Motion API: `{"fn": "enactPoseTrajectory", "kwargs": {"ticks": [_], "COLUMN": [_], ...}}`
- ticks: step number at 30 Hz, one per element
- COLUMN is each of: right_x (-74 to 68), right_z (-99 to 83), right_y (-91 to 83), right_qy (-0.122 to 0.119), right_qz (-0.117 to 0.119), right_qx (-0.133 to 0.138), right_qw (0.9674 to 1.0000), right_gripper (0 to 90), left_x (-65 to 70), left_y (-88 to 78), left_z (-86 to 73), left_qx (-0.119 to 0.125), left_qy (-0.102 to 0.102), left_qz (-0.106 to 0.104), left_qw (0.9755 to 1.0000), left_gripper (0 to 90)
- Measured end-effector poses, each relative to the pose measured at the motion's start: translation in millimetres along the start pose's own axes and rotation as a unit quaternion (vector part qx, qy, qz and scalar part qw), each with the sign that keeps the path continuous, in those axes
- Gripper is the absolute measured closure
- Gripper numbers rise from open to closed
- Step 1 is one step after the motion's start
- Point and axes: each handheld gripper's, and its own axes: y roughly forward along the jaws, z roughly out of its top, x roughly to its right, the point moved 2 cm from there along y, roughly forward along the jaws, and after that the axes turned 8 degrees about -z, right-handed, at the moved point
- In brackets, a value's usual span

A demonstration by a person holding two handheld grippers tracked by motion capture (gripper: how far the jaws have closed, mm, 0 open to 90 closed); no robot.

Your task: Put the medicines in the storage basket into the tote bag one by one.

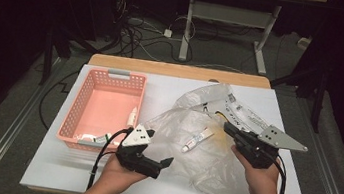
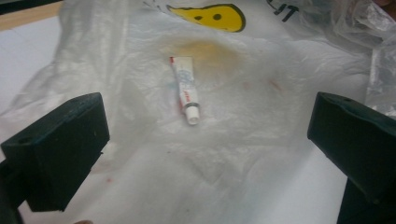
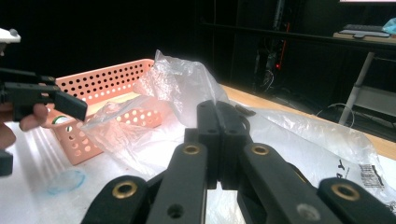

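Overhead, white-topped bench (image 1: 74, 175) with a wooden far edge. Pink perforated plastic basket (image 1: 90, 97) sits on its left part; a small white tube (image 1: 132, 117) lies inside against the right wall, another item at the near wall, too small to identify.

Crumpled clear plastic bag (image 1: 212, 158) spreads over the bench centre and right, yellow smiley print (image 2: 212, 17) visible on it in the left gripper view. Small white toothpaste tube with red markings (image 2: 186, 91) lies under or inside the film, cap end toward the left gripper; which layer, cannot tell.

Left gripper (image 1: 163, 164), held low near the bag's left edge, just right of the basket's near corner: jaws spread wide, nothing between them, tube well ahead of them.

Right gripper (image 1: 229, 128), above the bag's right side: jaws pressed together. Bag film bunches right around the tips; whether film is pinched, cannot tell.
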Motion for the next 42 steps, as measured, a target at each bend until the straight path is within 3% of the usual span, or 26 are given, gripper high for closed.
{"fn": "enactPoseTrajectory", "kwargs": {"ticks": [10,18,23,31,42], "right_x": [-0.6,0.0,0.5,0.5,0.9], "right_z": [-0.6,-1.0,-1.1,-0.9,-1.8], "right_y": [1.0,0.7,0.2,-0.5,-0.3], "right_qy": [-0.001,0.0,0.0,0.001,-0.002], "right_qz": [-0.001,-0.002,-0.003,-0.004,-0.003], "right_qx": [-0.002,-0.004,-0.003,-0.002,-0.003], "right_qw": [1.0,1.0,1.0,1.0,1.0], "right_gripper": [90.0,90.0,90.0,90.0,90.0], "left_x": [-18.4,-39.1,-52.5,-72.3,-89.0], "left_y": [-29.3,-48.0,-62.9,-79.5,-94.8], "left_z": [-8.3,-16.4,-20.5,-32.3,-43.6], "left_qx": [0.001,0.003,0.012,0.0,-0.001], "left_qy": [-0.011,-0.026,-0.039,-0.057,-0.087], "left_qz": [0.036,0.069,0.091,0.123,0.144], "left_qw": [0.9993,0.9973,0.995,0.9907,0.9858], "left_gripper": [0.0,0.0,0.0,0.0,0.0]}}
